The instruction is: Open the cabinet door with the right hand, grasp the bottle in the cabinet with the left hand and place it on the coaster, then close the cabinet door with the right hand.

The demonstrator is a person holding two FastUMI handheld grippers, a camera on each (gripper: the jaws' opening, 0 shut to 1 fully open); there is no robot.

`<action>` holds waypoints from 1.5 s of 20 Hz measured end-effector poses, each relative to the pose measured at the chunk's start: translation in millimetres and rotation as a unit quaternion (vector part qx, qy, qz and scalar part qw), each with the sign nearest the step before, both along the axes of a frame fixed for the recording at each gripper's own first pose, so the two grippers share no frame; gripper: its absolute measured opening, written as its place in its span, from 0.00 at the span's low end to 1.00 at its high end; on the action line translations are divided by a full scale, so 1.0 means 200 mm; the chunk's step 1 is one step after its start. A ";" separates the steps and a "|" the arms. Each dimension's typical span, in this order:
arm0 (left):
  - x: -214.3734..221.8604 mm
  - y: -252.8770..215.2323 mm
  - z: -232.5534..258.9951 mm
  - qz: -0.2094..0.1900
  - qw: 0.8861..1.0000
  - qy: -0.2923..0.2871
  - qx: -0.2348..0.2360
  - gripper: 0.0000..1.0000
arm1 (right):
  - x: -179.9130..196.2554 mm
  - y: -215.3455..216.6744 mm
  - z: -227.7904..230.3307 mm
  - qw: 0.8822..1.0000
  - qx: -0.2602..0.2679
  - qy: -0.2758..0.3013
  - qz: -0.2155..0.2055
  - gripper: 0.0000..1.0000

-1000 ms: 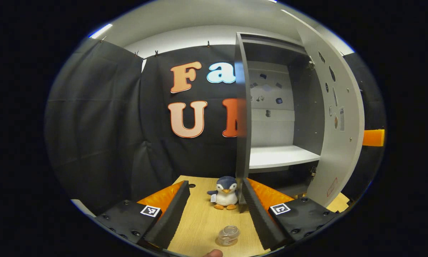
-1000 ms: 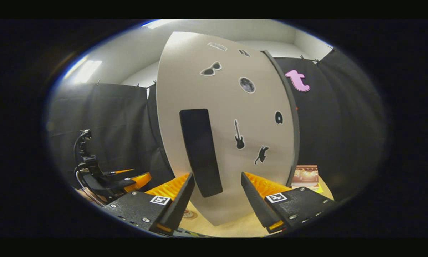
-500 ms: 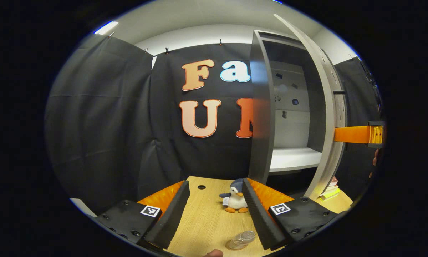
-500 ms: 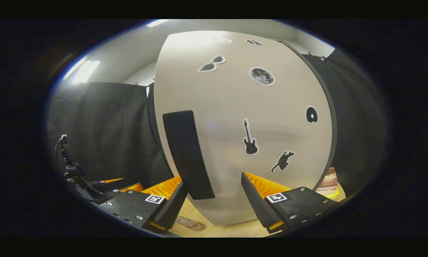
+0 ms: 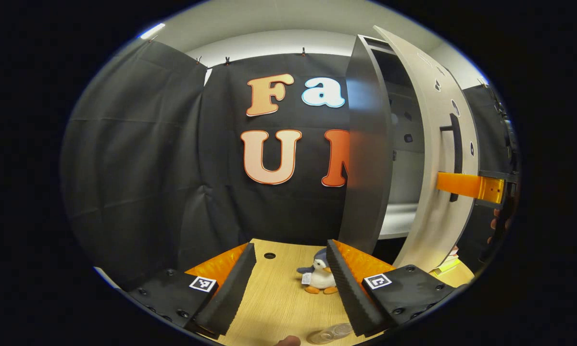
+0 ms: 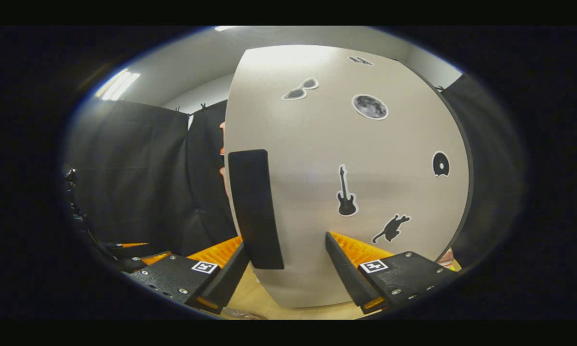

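Left gripper (image 5: 288, 283): fingers spread wide, nothing between them, hovering above the light wooden tabletop (image 5: 274, 307). A small grey-and-white penguin plush (image 5: 319, 278) stands ahead by its right finger. The clear glass bottle (image 5: 329, 332) sits on the tabletop at the lower edge of the left gripper view. The grey cabinet door (image 5: 437, 158) is ajar. Right gripper (image 6: 288, 262): fingers spread wide, facing the door's front beside its black vertical handle (image 6: 255, 209); contact cannot be confirmed.

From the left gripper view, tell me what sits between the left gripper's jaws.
In the left gripper view, bare wooden tabletop fills the gap; a toy penguin stands at its far end, against the right jaw. The jaws grip nothing.
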State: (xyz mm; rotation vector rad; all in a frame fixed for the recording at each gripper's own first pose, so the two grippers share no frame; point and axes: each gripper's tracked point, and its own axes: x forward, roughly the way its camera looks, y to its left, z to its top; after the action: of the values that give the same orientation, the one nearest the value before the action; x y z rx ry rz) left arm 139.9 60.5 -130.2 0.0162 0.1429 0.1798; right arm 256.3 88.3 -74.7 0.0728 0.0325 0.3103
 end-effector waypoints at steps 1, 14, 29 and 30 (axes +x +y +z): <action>0.04 0.00 -0.02 -0.005 1.000 0.001 -0.002 0.94 | 0.01 0.00 0.00 1.000 -0.003 -0.004 -0.008 0.92; 0.41 -0.02 -0.17 -0.064 0.997 0.012 -0.036 0.94 | 0.13 -0.02 -0.06 0.995 -0.037 -0.020 -0.086 0.94; 0.25 -0.37 0.03 -0.101 0.995 -0.011 -0.025 0.94 | -0.33 -0.23 0.06 0.995 -0.019 -0.024 -0.090 0.94; 0.21 -0.39 0.06 -0.099 0.995 -0.015 -0.021 0.94 | -0.40 -0.28 0.06 0.995 -0.020 -0.022 -0.096 0.94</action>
State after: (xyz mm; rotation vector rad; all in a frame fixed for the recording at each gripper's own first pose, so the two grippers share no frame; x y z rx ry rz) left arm 181.9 -18.1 -117.5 -0.0146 0.1146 -0.0216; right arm 175.5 31.8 -63.0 0.0298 -0.0126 0.1183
